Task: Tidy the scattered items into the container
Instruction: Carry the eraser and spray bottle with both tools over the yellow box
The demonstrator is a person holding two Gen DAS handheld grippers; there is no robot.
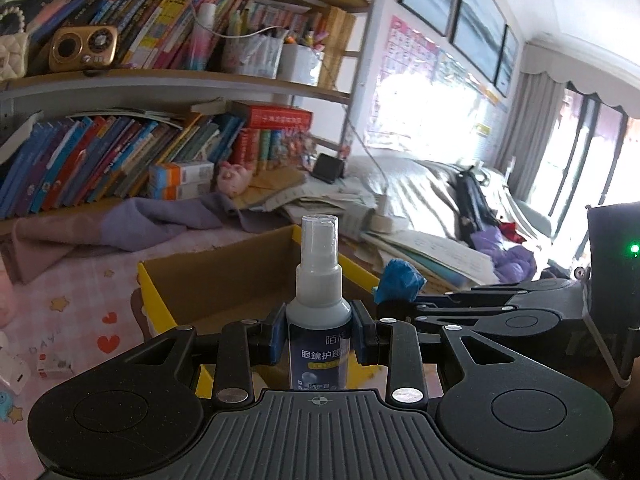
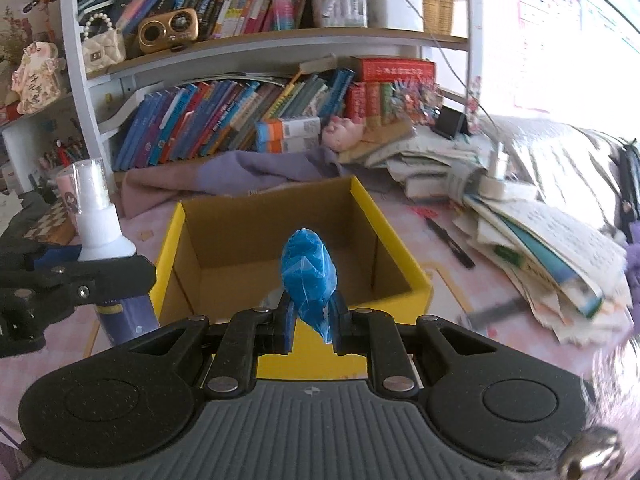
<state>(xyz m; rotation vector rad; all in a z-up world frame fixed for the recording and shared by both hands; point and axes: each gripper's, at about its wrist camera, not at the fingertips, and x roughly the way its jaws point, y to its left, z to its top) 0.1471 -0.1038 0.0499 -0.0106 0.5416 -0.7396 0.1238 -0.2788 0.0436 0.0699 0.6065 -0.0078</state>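
You are holding a spray bottle (image 1: 319, 312) upright in the left gripper (image 1: 319, 338), its fingers pinching the bottle's body at lower centre of the left view. In the right view, the right gripper (image 2: 311, 326) is pinching a crumpled blue plastic wad (image 2: 309, 276) at centre frame. Just behind both sits the open yellow cardboard box (image 2: 400, 236) on the pink tabletop (image 2: 460, 288), below crowded bookshelves (image 2: 240, 116).
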